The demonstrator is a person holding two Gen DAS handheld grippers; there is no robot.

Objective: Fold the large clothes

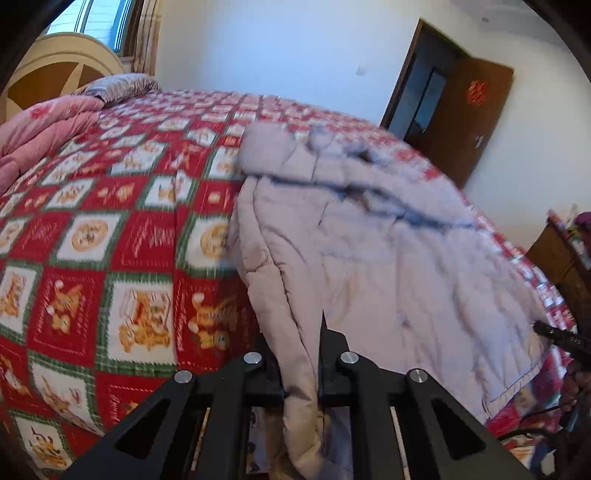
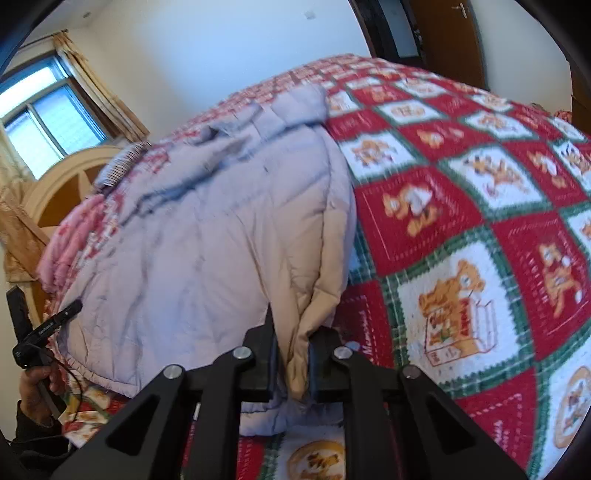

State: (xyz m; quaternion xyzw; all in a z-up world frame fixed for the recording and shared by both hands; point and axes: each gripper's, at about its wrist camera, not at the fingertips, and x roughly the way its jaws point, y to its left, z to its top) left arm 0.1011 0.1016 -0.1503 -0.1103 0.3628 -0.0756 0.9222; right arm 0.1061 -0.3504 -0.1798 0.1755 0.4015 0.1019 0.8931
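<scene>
A large pale lilac quilted coat (image 1: 369, 251) lies spread on a bed with a red, green and white patchwork quilt (image 1: 110, 229). My left gripper (image 1: 301, 369) is shut on the coat's near left edge, a fold of fabric pinched between its black fingers. My right gripper (image 2: 291, 369) is shut on the coat's (image 2: 221, 229) near right edge, over the quilt (image 2: 461, 221). The right gripper's tip shows at the right of the left wrist view (image 1: 554, 334). The left gripper's tip shows at the left of the right wrist view (image 2: 48, 325).
A folded pink comforter (image 1: 40, 129) and a pillow (image 1: 118, 83) lie by the arched headboard (image 1: 55, 66) under a window (image 1: 92, 22). A brown door (image 1: 472, 118) stands open in the far wall. A wooden cabinet (image 1: 554, 258) stands beside the bed.
</scene>
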